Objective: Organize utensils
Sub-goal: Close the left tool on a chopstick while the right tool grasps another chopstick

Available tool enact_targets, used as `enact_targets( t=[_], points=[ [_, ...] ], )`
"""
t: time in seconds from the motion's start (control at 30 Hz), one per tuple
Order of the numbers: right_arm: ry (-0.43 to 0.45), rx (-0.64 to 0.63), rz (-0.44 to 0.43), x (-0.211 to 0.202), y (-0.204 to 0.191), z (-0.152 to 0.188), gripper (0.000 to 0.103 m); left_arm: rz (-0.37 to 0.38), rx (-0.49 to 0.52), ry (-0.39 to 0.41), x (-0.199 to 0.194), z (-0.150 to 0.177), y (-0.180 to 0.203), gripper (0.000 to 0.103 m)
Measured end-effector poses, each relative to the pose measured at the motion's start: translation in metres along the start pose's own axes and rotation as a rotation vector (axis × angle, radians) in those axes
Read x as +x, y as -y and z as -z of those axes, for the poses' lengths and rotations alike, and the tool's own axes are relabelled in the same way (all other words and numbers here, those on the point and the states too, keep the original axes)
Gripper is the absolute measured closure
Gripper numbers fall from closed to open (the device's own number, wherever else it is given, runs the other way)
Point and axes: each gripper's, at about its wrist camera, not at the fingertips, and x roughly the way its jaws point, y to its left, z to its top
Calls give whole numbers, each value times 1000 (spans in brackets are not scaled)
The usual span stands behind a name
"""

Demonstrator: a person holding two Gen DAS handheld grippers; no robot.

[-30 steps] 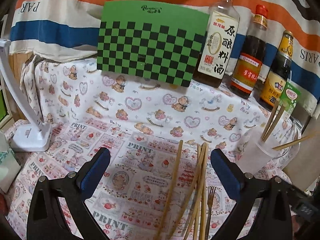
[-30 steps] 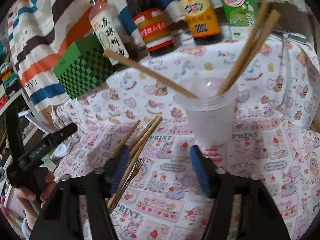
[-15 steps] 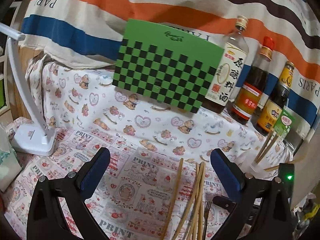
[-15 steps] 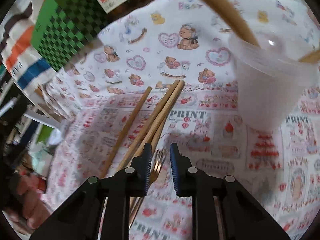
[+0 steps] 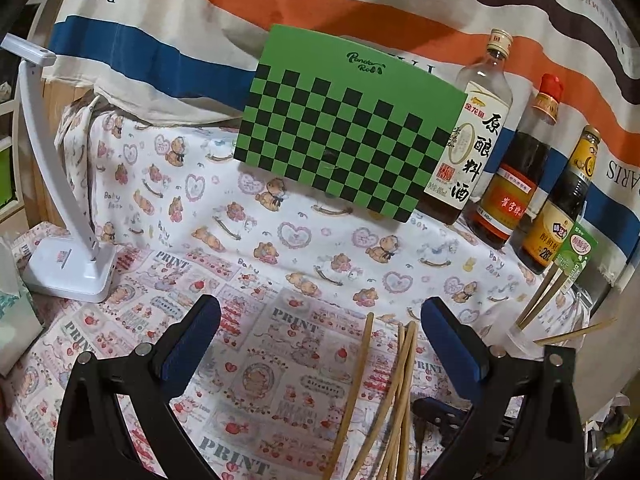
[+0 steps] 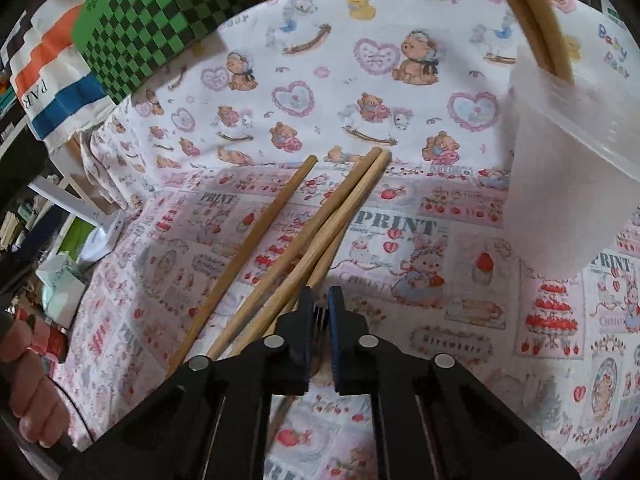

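Several wooden chopsticks [image 6: 320, 232] lie in a loose bundle on the printed cloth, with one chopstick [image 6: 248, 248] apart on the left. My right gripper [image 6: 318, 300] is down at the bundle's near end. It is shut on a metal fork [image 6: 320, 314], whose tines show between the pads. A translucent plastic cup [image 6: 572, 184] stands to the right with chopsticks [image 6: 536, 12] leaning in it. My left gripper [image 5: 320, 304] hovers open over the cloth, the chopsticks [image 5: 404, 380] lying between its fingers, nothing gripped. The cup [image 5: 516, 332] sits beyond its right finger.
A green checkered board [image 5: 344, 136] leans at the back. Three sauce bottles [image 5: 516, 176] and a green carton [image 5: 576, 256] stand at the back right. A white desk lamp [image 5: 68, 264] stands on the left. A hand [image 6: 32, 380] shows at the lower left.
My right gripper dropped toward the cloth and closed from wide open onto the fork beside the chopsticks. The left gripper drifted slightly and rolled, staying open.
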Motion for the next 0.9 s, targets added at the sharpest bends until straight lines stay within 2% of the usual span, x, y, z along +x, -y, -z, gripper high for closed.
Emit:
enact_targets(
  t=[0.1,0.2,0.27,0.53,0.9],
  points=[
    [-20,-13,74,-15,0,-1,101,-15,8,8,0,1,0,3],
    [-56,-14,142,-22,5,-1,101,-68,25,16,1,1,0,3],
    [-81,-6,201,-23,9,0,101,-62,19,4,2,0,-2,3],
    [-151,-26,269,-17,12,4,101,-76,35,-53,9,2,-1,3],
    [-153,-112,321,-16,1,10,101,-89,72,-82,14,6,5,3]
  ],
)
